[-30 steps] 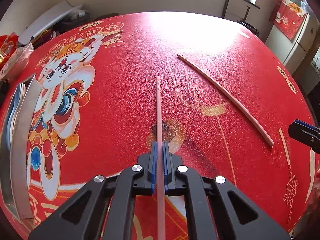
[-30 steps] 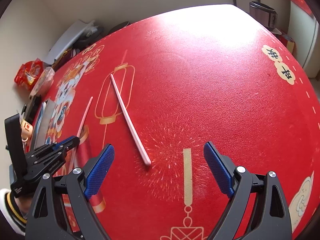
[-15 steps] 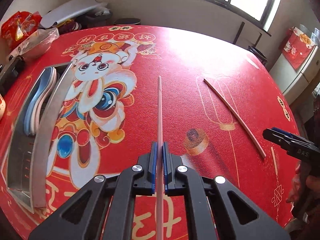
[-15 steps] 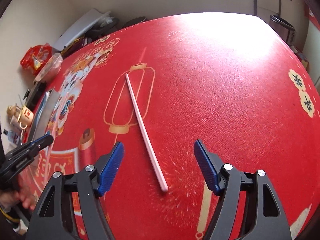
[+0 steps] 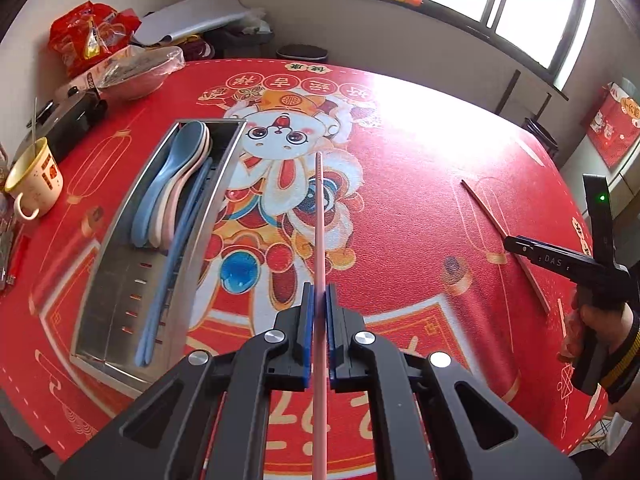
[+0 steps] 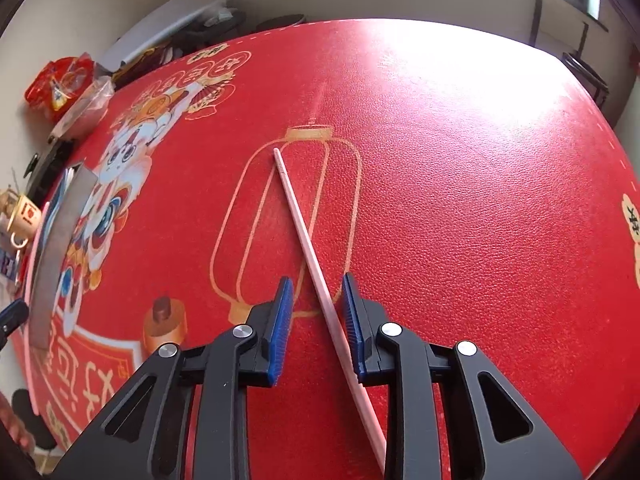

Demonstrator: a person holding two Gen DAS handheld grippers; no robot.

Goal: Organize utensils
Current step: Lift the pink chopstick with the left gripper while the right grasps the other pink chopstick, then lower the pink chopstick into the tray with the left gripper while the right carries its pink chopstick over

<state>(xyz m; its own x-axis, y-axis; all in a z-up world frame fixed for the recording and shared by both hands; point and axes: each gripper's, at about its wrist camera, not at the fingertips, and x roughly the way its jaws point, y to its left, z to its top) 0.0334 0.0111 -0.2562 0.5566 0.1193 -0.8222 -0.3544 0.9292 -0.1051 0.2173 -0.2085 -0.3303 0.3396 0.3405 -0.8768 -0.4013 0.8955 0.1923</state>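
Pink chopstick (image 5: 319,216) sits pinched in my left gripper (image 5: 319,304), pointing up-frame; the steel tray (image 5: 216,184) lies left of it, parallel. My right gripper (image 6: 316,300), half open, straddles the second chopstick (image 6: 304,232) slanting toward upper left.

Right gripper (image 6: 315,312) straddles a pink chopstick (image 6: 308,248) (jaws apart) on red tablecloth (image 6: 460,200).
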